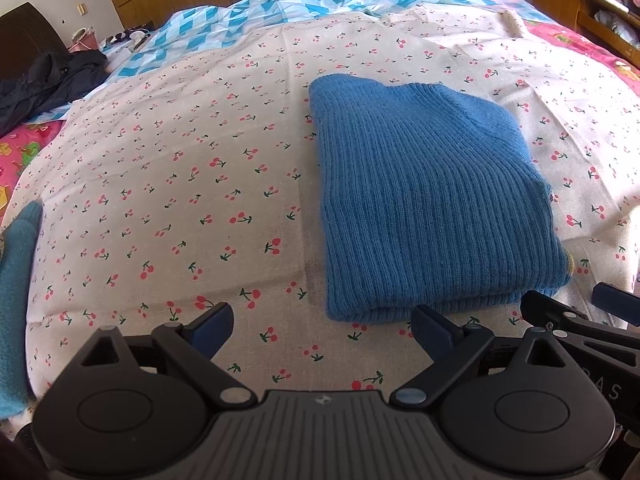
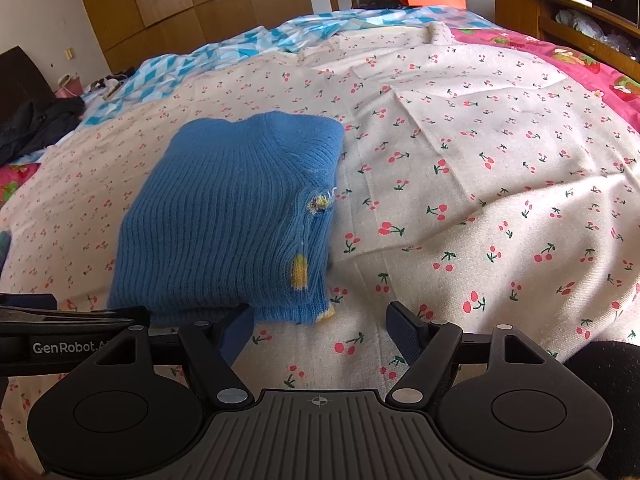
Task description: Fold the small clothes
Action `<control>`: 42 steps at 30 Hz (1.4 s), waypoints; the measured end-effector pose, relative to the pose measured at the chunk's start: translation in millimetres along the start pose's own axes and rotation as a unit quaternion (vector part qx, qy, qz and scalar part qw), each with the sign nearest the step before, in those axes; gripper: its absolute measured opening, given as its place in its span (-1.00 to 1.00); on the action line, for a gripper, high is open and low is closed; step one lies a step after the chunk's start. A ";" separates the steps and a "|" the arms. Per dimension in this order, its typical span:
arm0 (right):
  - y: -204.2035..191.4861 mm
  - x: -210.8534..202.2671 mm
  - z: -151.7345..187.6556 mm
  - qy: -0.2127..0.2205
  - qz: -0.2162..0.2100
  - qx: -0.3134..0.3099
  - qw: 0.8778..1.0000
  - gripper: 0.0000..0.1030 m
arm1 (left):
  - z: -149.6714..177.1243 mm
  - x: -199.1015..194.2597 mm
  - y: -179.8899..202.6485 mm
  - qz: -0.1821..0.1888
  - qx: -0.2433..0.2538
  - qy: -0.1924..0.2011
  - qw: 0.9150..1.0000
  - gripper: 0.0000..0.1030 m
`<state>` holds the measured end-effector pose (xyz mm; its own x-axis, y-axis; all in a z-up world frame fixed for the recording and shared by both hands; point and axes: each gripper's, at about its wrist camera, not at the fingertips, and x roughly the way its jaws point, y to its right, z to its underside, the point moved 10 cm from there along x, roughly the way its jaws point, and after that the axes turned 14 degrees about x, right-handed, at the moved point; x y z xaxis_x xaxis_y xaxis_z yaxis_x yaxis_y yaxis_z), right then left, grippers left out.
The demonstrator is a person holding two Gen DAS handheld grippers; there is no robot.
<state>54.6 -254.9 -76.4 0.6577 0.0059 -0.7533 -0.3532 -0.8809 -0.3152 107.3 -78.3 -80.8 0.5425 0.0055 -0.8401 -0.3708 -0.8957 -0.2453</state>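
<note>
A blue ribbed knit sweater (image 1: 432,200) lies folded into a rectangle on the cherry-print sheet (image 1: 180,184). In the right wrist view the sweater (image 2: 232,220) shows a yellow patch near its right edge. My left gripper (image 1: 324,330) is open and empty, just in front of the sweater's near left corner. My right gripper (image 2: 320,330) is open and empty, in front of the sweater's near right corner; its left finger sits at the sweater's near edge. The right gripper also shows at the right edge of the left wrist view (image 1: 576,308).
A teal knit garment (image 1: 16,288) lies at the left edge. Dark clothes (image 1: 44,84) are heaped at the far left. A blue-white checked cover (image 1: 256,20) lies at the back, pink bedding (image 2: 580,64) to the right, wooden shelves (image 2: 560,12) beyond.
</note>
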 end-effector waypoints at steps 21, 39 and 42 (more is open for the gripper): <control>0.6 0.9 -0.5 -0.006 -0.001 -0.002 1.000 0.45 | 1.9 4.5 1.7 0.004 -0.001 -0.005 1.000 0.92; 0.6 1.1 -0.8 -0.006 -0.002 -0.001 1.000 0.47 | 1.9 5.1 1.8 0.004 -0.001 -0.004 1.000 0.92; 0.5 1.2 -0.3 -0.006 -0.002 0.000 1.000 0.47 | 1.7 4.9 2.1 0.004 -0.001 -0.004 1.000 0.92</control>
<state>55.4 -255.4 -77.2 0.6503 0.0150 -0.7595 -0.3504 -0.8811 -0.3175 107.9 -79.3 -86.2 0.5339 0.0025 -0.8456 -0.3732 -0.8966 -0.2383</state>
